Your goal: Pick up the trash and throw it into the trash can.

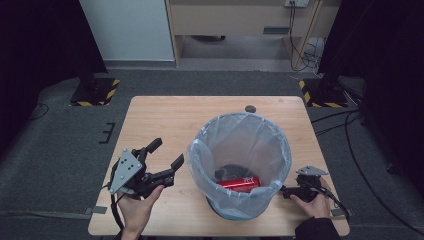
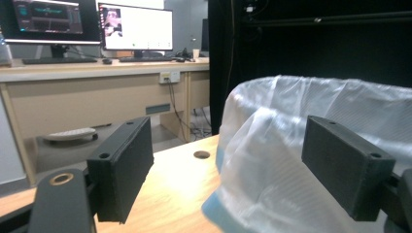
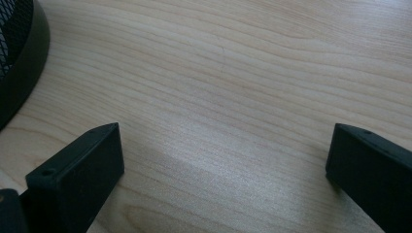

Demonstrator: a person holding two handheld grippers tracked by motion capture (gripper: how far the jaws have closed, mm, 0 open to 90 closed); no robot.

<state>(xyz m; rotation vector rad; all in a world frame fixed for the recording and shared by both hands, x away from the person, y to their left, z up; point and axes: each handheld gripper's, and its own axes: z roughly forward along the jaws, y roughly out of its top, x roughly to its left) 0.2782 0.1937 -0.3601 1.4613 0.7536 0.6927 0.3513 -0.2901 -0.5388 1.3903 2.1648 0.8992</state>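
A waste bin with a pale blue plastic liner (image 1: 240, 150) stands on the wooden table (image 1: 165, 115), right of centre. A red can (image 1: 239, 183) lies at its bottom beside a dark object (image 1: 227, 171). My left gripper (image 1: 166, 153) is held just left of the bin, open and empty, and its view faces the liner (image 2: 301, 126). My right gripper (image 1: 286, 191) rests low at the bin's right side, partly hidden by the rim. It is open (image 3: 226, 165) over bare wood, with the bin's black mesh base (image 3: 19, 58) at its left.
A small round hole (image 1: 250, 108) sits near the table's far edge. Beyond the table are a wooden desk (image 2: 97, 92) with monitors (image 2: 136, 26), cables on the floor (image 1: 305, 52) and two stand bases with hazard stripes (image 1: 95, 92).
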